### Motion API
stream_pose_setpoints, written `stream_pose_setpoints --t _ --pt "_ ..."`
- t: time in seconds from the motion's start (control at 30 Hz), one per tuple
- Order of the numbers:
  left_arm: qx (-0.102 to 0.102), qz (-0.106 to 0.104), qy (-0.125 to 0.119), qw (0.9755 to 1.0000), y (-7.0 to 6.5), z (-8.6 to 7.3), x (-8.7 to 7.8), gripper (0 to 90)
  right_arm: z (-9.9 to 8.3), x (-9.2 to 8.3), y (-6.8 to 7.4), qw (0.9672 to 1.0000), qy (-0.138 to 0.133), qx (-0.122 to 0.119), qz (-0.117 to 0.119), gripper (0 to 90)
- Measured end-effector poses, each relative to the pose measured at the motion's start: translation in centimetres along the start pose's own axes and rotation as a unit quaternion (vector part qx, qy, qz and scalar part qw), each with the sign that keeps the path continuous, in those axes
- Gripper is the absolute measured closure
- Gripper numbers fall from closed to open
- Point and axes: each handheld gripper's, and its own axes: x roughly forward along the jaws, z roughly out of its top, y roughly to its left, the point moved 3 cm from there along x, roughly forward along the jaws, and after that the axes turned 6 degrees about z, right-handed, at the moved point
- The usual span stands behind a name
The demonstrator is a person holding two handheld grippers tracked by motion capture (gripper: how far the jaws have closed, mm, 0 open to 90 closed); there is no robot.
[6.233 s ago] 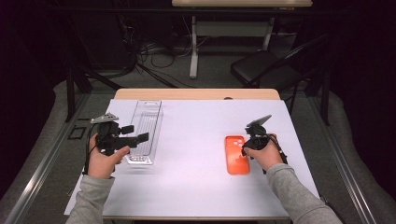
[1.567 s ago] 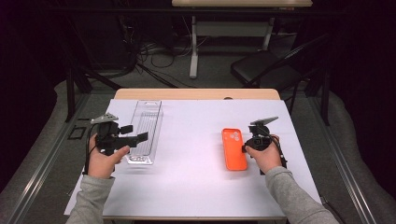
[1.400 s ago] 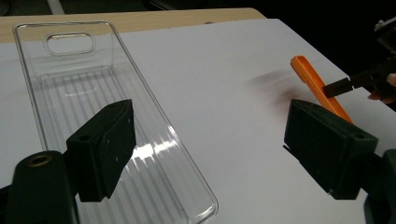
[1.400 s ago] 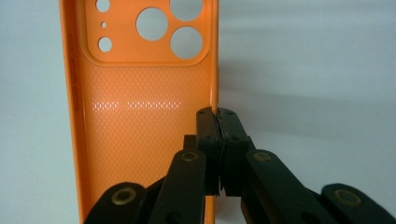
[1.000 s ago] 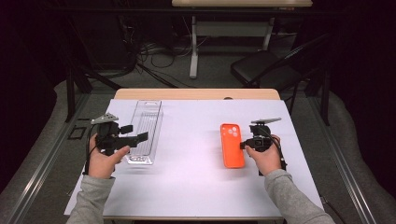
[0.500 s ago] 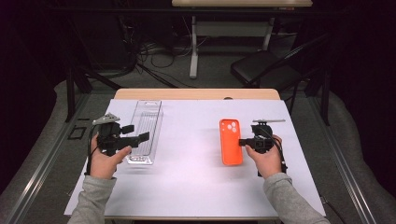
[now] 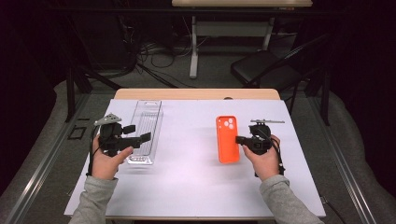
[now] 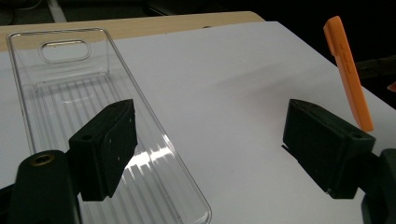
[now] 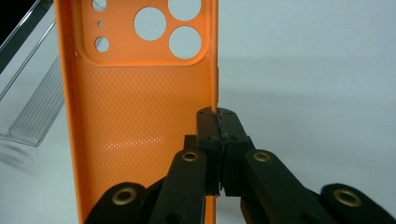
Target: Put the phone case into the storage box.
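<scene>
Dark floor, tangled cables and a black chair [image 7: 261, 70] lie beyond the far edge of the table [image 7: 196, 94], whose wooden top is mostly covered by a white sheet [image 7: 187, 168]. On that sheet a clear plastic tray [image 7: 145, 126] lies lengthwise on my left side, well apart from everything on the right, with bare white between. My left gripper [image 7: 140, 138] hangs at the tray's near end with its jaws standing wide apart and nothing between them; one jaw hovers over the tray's ribbed floor, the other over the sheet. My right gripper [image 9: 218, 122] is clamped tight on the long side wall of the orange phone case [image 7: 227, 139], which I hold tilted up on edge, camera holes at the far end.
</scene>
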Motion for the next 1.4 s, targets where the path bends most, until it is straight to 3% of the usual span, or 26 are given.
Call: stream_pose_setpoints --t 0.77,1.4 --pt "0.012 -0.006 -0.006 0.9999 -1.5 -0.1 0.7 18.5 0.5 -0.1 2.2 0.9972 -0.066 -0.029 0.021 88.8" --pt "0.022 -0.018 -0.012 0.9995 -3.4 0.2 0.8 20.5 0.2 -0.3 4.2 0.9930 -0.098 -0.059 0.030 88.9"
